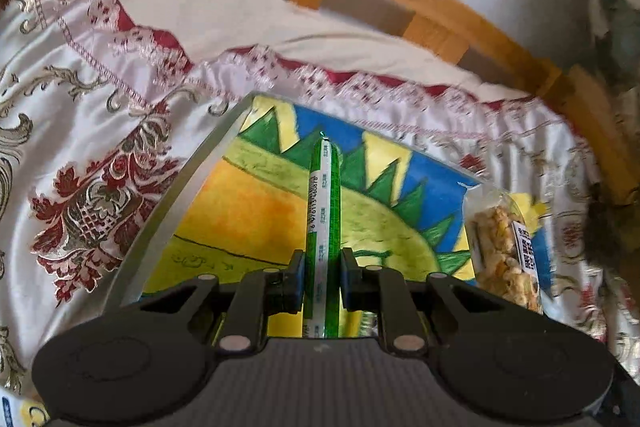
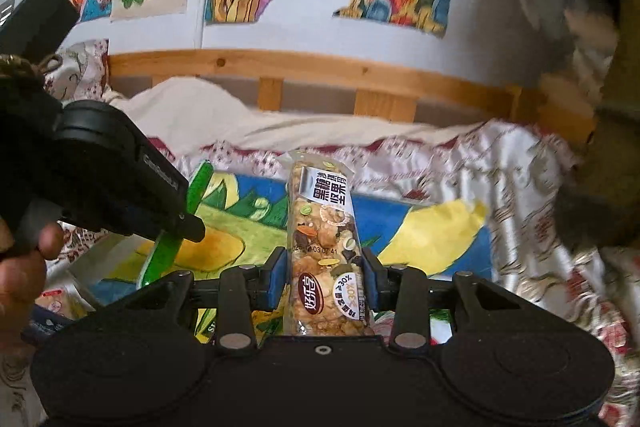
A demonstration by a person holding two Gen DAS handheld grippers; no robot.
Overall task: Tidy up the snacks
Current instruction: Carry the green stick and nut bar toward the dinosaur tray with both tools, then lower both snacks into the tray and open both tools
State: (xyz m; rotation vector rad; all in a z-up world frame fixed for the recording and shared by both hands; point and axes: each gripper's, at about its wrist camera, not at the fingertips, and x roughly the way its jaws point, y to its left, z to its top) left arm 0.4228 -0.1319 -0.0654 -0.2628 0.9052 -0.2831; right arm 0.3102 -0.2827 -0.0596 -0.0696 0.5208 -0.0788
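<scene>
Over the painted tray [image 1: 208,163] on the bed, the left gripper [image 1: 322,281] pinches a thin green stick snack [image 1: 324,211] and the right gripper [image 2: 325,277] clamps a nut bar [image 2: 324,247]. Best lower both flat, side by side, before releasing.

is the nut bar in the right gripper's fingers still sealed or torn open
Sealed, as far as the view shows: the nut bar keeps its crimped top edge and smooth wrapper between the right gripper fingers. Its bottom end is hidden.
</scene>
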